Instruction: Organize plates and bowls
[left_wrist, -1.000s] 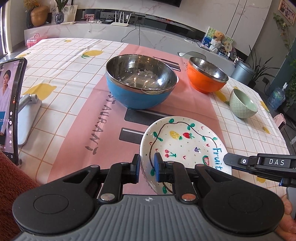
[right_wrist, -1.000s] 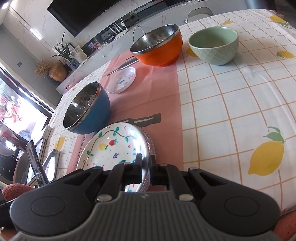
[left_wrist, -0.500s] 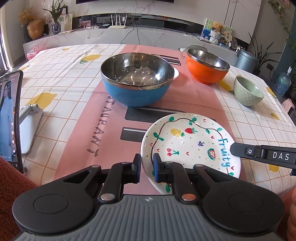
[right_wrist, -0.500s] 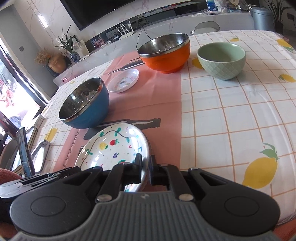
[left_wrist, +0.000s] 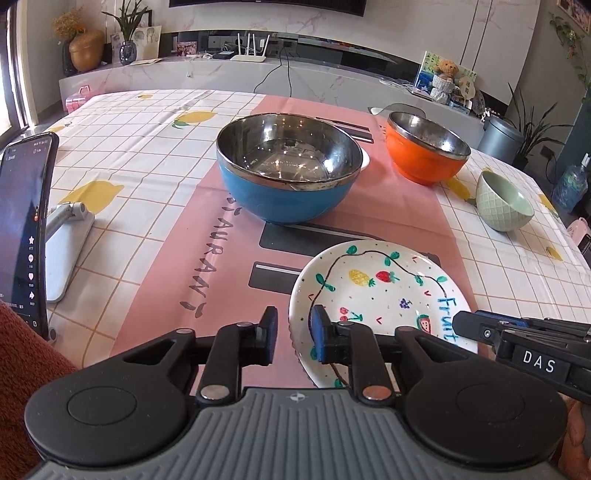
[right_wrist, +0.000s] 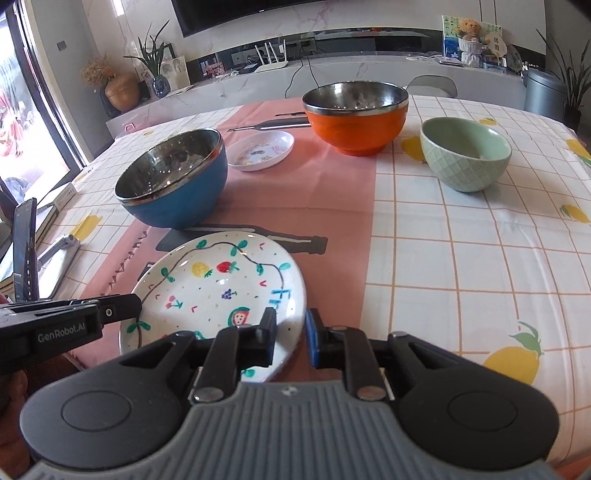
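Note:
A white fruit-painted plate (left_wrist: 380, 291) (right_wrist: 221, 291) lies flat on the pink runner near the front edge. My left gripper (left_wrist: 293, 332) is open, its jaws astride the plate's left rim. My right gripper (right_wrist: 290, 334) is open astride the plate's right rim. Neither grips it. Behind stand a blue steel-lined bowl (left_wrist: 288, 173) (right_wrist: 173, 181), an orange steel-lined bowl (left_wrist: 424, 151) (right_wrist: 356, 118) and a green bowl (left_wrist: 502, 201) (right_wrist: 465, 153). A small white saucer (right_wrist: 260, 149) lies between the blue and orange bowls.
A phone (left_wrist: 24, 229) on a white stand (left_wrist: 68, 243) is at the left edge of the lemon-print tablecloth (right_wrist: 461, 266). A grey bin (left_wrist: 500, 138) and a water jug (left_wrist: 570, 184) stand beyond the table's far right.
Both grippers have opened and let go of the plate, which now lies flat on the runner. Both cameras have levelled out.

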